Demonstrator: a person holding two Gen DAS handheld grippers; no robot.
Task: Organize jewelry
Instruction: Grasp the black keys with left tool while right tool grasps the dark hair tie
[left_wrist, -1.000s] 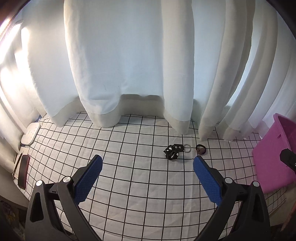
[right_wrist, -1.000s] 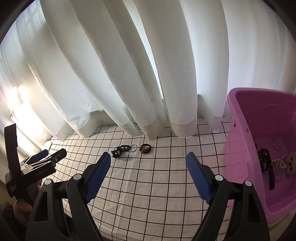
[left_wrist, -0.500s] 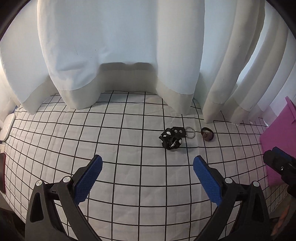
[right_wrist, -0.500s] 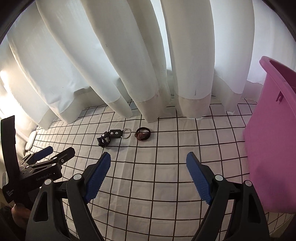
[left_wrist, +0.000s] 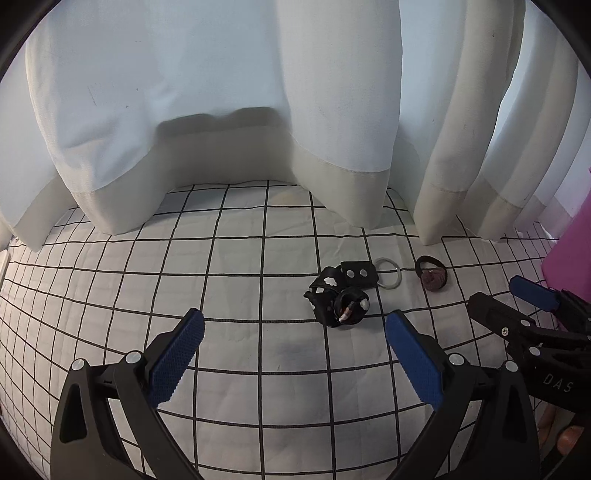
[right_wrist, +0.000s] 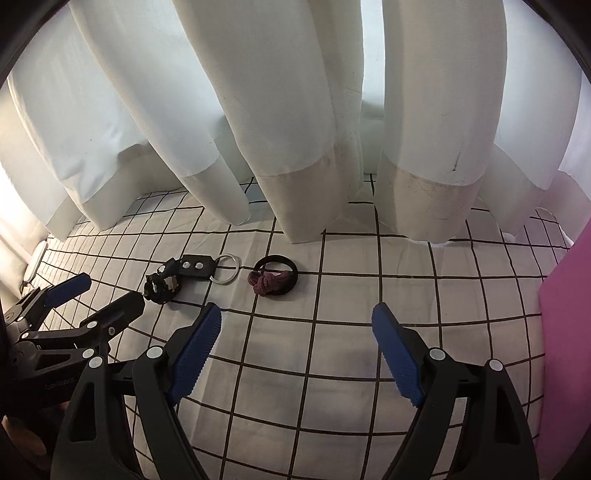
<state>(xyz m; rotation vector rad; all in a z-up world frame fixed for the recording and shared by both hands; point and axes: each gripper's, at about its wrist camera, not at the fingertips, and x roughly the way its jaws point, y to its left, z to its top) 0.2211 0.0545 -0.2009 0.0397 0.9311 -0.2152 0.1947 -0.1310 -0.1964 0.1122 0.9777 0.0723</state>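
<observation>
A black strap piece with white studs and a metal ring (left_wrist: 341, 291) (right_wrist: 184, 273) lies curled on the checked cloth. Right of it rests a black hair band with a maroon knot (left_wrist: 431, 275) (right_wrist: 275, 277). My left gripper (left_wrist: 293, 332) hovers open just short of the strap piece, nothing between its blue pads. My right gripper (right_wrist: 295, 330) is open too, low over the cloth in front of the hair band, empty. Each gripper shows in the other's view, the right one (left_wrist: 517, 306) at the right edge, the left one (right_wrist: 92, 299) at the left edge.
White curtains (left_wrist: 229, 110) hang down onto the back of the cloth (left_wrist: 258, 387). A pink plastic bin (right_wrist: 569, 332) (left_wrist: 572, 240) stands at the right edge. A white flat object (right_wrist: 35, 264) lies at the far left.
Both grippers have come down and forward toward the cloth; the strap piece and hair band now look larger and closer. The bin's inside has dropped out of the right view. Jaws unchanged.
</observation>
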